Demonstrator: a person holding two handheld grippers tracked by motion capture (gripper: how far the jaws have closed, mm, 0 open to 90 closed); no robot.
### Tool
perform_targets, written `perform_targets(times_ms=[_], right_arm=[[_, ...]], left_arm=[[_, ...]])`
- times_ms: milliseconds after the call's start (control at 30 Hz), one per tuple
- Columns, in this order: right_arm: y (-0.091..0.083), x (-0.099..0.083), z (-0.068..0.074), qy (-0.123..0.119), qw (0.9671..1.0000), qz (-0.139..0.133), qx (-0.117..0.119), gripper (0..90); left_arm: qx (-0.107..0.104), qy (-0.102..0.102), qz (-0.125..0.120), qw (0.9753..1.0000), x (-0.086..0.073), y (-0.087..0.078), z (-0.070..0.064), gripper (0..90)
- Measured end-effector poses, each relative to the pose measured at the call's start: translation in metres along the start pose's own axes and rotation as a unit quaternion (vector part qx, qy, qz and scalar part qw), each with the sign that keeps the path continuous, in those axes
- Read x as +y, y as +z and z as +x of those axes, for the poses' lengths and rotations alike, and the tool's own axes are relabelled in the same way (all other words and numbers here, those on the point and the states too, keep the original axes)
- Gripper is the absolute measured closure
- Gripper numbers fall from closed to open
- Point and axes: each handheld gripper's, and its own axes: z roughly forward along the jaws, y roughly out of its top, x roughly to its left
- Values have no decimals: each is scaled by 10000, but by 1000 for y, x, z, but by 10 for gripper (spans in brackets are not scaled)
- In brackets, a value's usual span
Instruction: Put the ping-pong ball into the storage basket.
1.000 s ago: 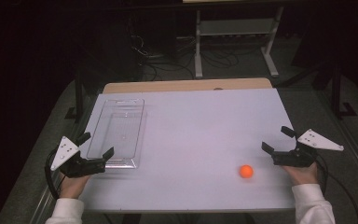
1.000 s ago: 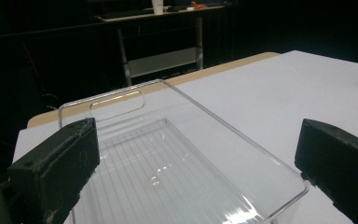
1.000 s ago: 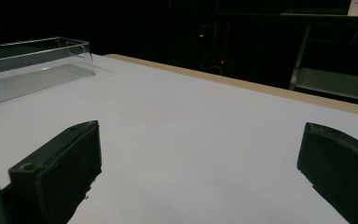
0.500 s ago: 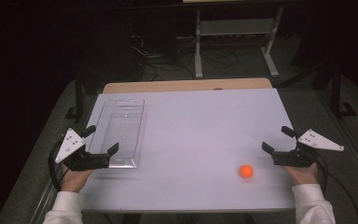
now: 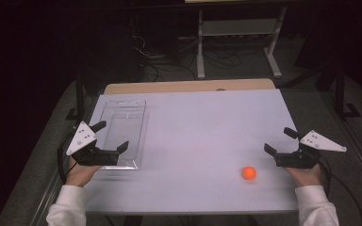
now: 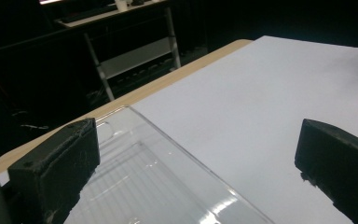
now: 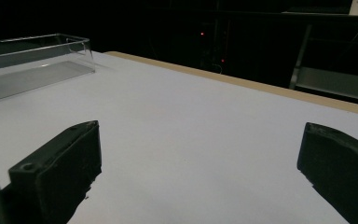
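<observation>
Hovering at the lower left of the high view, the left claw is spread wide over the near end of the clear tray, one jaw above the tray's floor and the other past its long wall, as the left gripper view confirms with the tray under its left jaw. At the lower right, the right claw is likewise spread and empty, held just above the white surface. The orange ball lies on the surface at the lower right, near the right claw and slightly nearer the person, touching neither gripper and well apart from the tray. Judging from this, the work is at its opening step: nothing is held yet. The likely next move calls for the right claw to swing toward the ball, straddle it with both jaws and close gently, since a round ball may roll off if nudged.
</observation>
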Motion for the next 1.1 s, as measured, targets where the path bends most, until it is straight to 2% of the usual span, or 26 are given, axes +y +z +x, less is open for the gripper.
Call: perform_targets(times_ms=[467,733,767,1000,1100], right_arm=[[1,0,0,-12,10000,27,16,0],[1,0,0,-9,10000,38,32,0],[1,0,1,-8,10000,29,40,0],[2,-1,1,-43,10000,50,43,0],[2,-1,1,-41,10000,60,46,0]], left_arm=[[-275,202,173,9993,12,16,-7,0],[-354,303,237,9986,20,21,-8,0],[-415,371,284,9980,24,25,-11,0],[-545,491,380,9966,30,33,-18,0],[-644,588,457,9951,34,39,-21,0]])
